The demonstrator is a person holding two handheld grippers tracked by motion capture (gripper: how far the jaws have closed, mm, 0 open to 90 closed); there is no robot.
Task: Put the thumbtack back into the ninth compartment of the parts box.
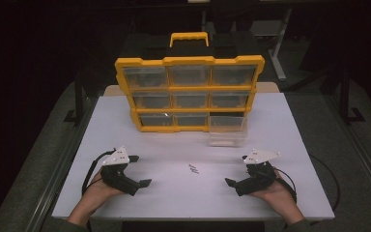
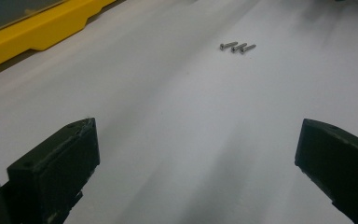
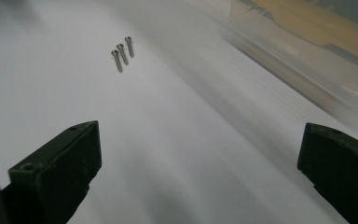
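Three screws (image 1: 193, 168) mid-surface: tiny, light, hard, likely slippery. Pinch one across the shank. Both grippers' jaws apart, empty.

Three screws (image 2: 237, 46) look like shiny metal; the table (image 2: 177, 140) is smooth matt white; the drawer (image 3: 307, 51) seems clear plastic.

We find no readable text, labels, brands or numbers anywhere: nothing legible on the yellow organizer (image 1: 189, 92), its clear drawers, the grippers' grey plates, or the white table (image 1: 270, 193).
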